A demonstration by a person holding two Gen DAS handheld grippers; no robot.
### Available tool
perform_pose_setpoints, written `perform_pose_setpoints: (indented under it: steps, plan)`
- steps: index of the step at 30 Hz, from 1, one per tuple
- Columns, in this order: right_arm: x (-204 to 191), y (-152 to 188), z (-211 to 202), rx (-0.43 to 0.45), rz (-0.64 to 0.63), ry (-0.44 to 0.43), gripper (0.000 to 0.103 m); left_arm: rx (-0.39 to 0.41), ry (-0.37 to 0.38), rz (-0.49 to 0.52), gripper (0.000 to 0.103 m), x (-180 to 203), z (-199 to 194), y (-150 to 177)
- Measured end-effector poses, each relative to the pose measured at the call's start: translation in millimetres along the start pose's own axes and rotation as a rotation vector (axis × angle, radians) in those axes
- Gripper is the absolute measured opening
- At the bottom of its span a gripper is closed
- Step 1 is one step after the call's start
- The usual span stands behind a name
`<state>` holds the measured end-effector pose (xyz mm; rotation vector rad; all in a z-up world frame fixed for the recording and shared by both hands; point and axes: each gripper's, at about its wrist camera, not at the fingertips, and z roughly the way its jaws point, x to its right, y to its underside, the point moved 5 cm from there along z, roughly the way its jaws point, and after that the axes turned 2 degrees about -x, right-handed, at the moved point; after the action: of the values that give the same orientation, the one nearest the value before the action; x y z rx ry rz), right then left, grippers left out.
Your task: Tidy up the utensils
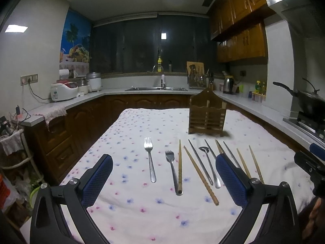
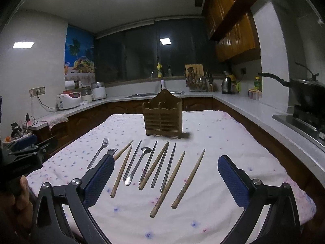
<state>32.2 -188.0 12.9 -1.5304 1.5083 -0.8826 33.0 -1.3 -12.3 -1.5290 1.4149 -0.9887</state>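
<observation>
Utensils lie in a row on a flowered white tablecloth [image 1: 154,209]: two metal forks [image 1: 150,159] [image 1: 172,169], a metal spoon [image 1: 209,165] [image 2: 137,163], several wooden chopsticks [image 1: 201,174] [image 2: 187,180] and several metal chopsticks [image 2: 167,167]. A wooden slatted utensil holder [image 1: 207,114] [image 2: 162,114] stands upright behind them. My left gripper [image 1: 163,160] is open and empty, above the table in front of the forks. My right gripper [image 2: 166,162] is open and empty, in front of the chopsticks. The right gripper also shows at the right edge of the left wrist view [image 1: 310,166].
Kitchen counters run around the table on three sides. A rice cooker [image 1: 64,91] stands on the left counter, a sink [image 1: 156,89] at the back, a kettle [image 1: 228,85] and a wok on a stove [image 1: 308,101] at the right. A rack [image 1: 18,162] stands at left.
</observation>
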Motion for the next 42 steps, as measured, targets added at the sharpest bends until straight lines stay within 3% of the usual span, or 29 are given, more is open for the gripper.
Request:
perform_pose_setpoints:
  steps: [42]
  plan:
    - [0.3, -1.4, 0.8, 0.002, 0.028, -0.016, 0.103, 0.011, 0.005, 0.014, 0.102, -0.2, -1.9, 1.4]
